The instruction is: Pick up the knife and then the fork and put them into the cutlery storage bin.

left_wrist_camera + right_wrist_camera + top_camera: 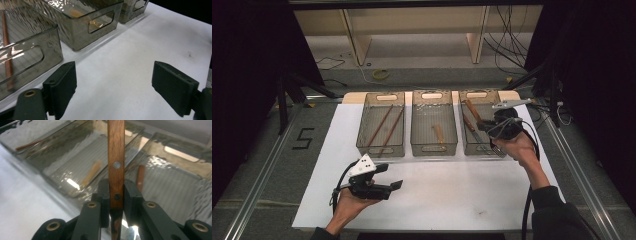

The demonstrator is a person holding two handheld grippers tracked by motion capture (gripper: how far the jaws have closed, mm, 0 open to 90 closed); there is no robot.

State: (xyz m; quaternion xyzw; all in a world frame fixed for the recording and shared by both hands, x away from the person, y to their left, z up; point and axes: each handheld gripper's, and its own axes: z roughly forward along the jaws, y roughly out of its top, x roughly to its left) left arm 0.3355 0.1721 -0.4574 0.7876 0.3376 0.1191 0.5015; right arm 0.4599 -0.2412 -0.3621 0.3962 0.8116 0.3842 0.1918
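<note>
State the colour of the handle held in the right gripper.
Reddish-brown wood handle with metal rivets, clearest in the right gripper view.

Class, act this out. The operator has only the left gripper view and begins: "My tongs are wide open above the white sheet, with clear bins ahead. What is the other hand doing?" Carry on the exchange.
Observer: The right tongs are shut on a wooden-handled knife, gripping it near the lower rivet.
Operator: Where is that knife relative to the bins?
Observer: In the high view it is held above the right-hand bin.
Operator: Is anything already in that bin?
Observer: Yes, a second wooden handle lies on its floor.
</note>
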